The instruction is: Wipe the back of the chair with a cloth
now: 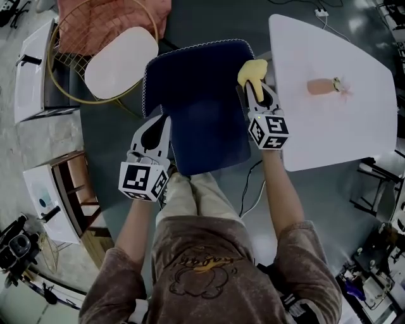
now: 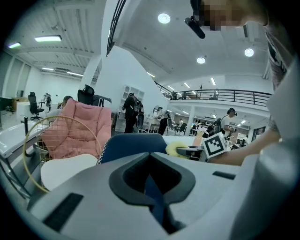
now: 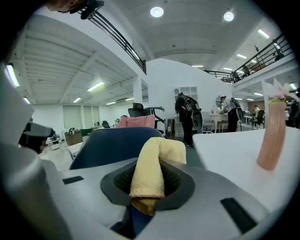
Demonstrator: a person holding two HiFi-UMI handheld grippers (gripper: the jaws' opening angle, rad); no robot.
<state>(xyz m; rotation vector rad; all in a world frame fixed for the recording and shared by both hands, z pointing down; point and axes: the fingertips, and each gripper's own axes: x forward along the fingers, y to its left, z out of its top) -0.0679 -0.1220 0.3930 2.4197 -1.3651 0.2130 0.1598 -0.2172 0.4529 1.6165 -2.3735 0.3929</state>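
Surface: dark grey floor (image 1: pixel 209 22), smooth, with a thin black cable (image 1: pixel 249 186) lying on it.
Room: bright white hall with round ceiling lamps (image 3: pixel 157 11) and a railed balcony (image 2: pixel 225 96).
Furniture: glossy white table (image 1: pixel 329 133) with rounded corners; a slim pink vase (image 1: pixel 323 86) stands on it.
Upholstery: navy chair (image 1: pixel 196 95) just left of the table, padded fabric, pale stitching along the rim.
Neighbour: round gold wire chair (image 1: pixel 58 69) with a quilted pink cushion (image 1: pixel 107 19).
Rag: yellow cloth (image 1: pixel 252 69), soft and rolled, at the top right corner of the chair's back.
Right hand: right gripper (image 1: pixel 255 90), jaws clamped on the cloth.
Left hand: left gripper (image 1: pixel 159 123) beside the chair's left edge, jaws drawn narrow, only a navy sliver in the slit.
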